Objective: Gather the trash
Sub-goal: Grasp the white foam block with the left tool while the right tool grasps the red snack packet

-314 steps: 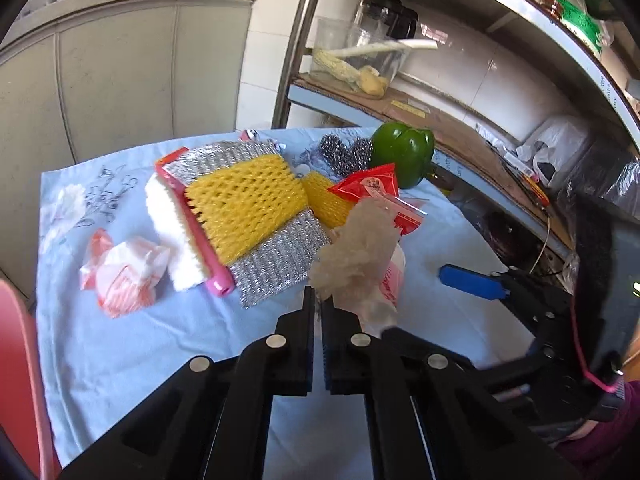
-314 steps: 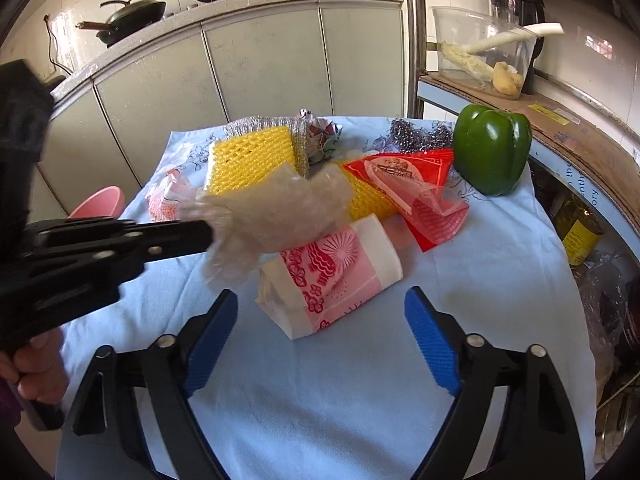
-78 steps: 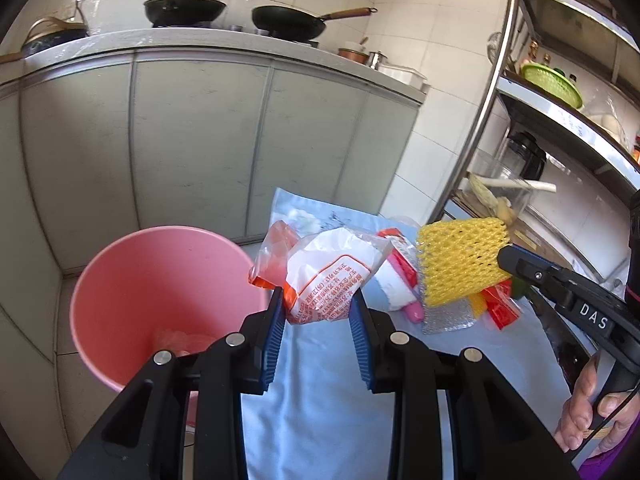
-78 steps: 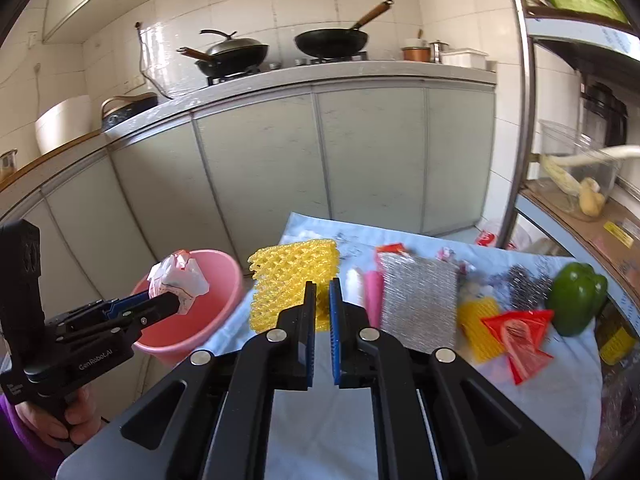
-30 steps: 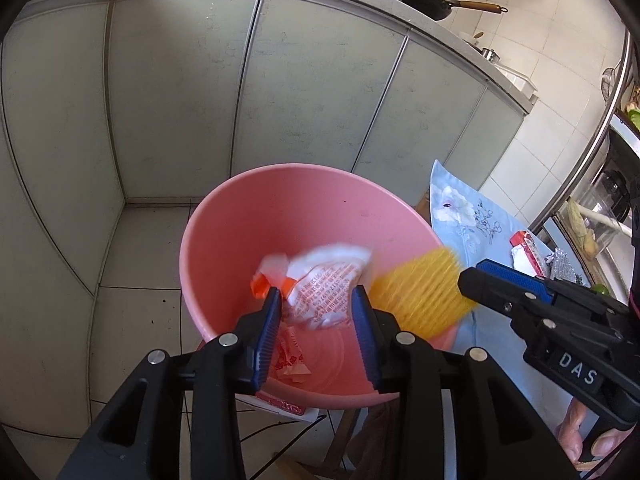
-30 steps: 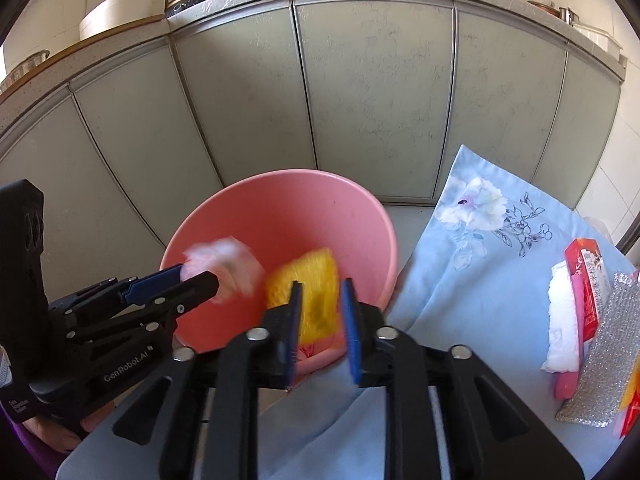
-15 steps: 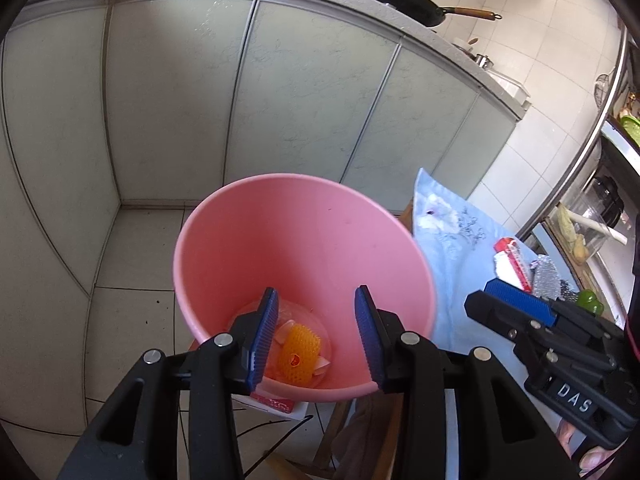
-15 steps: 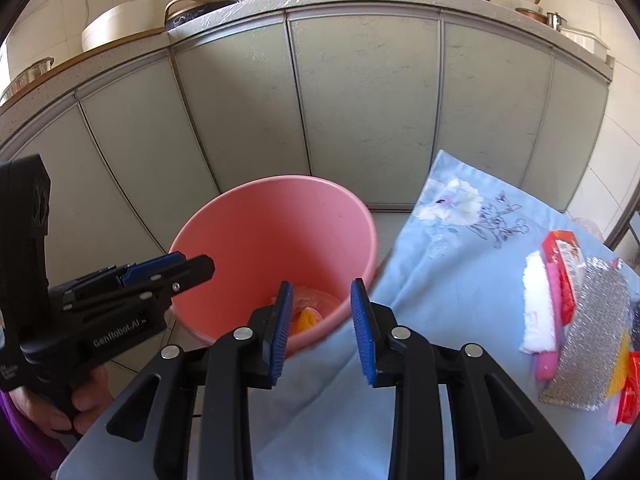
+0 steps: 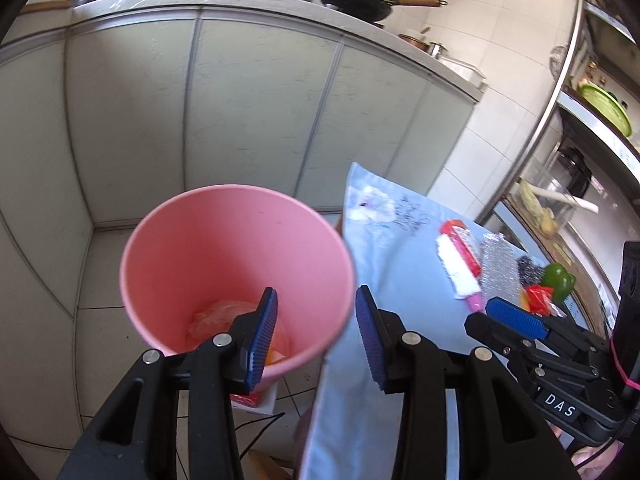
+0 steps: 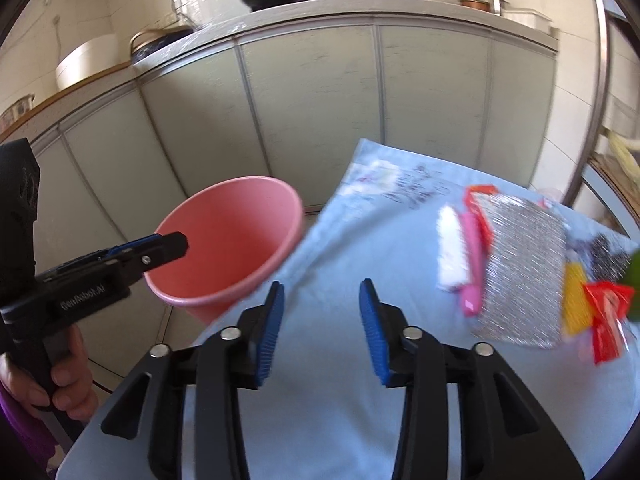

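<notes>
A pink bucket [image 9: 192, 248] stands on the tiled floor beside a table draped in pale blue cloth [image 10: 360, 248], crumpled wrappers [image 9: 218, 316] lying at its bottom. The left gripper [image 9: 316, 330] hovers over the bucket's rim, jaws spread and empty. The right gripper [image 10: 320, 328] (jaws opening, nothing between them) is above the cloth, near a silver scouring pad [image 10: 520, 268].

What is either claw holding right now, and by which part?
Nothing. The left claw stands open and empty above the pink bin; the right claw, jaws opening, is empty over the blue cloth.

One pink bin [image 9: 240, 248], two woks [image 9: 352, 0]
</notes>
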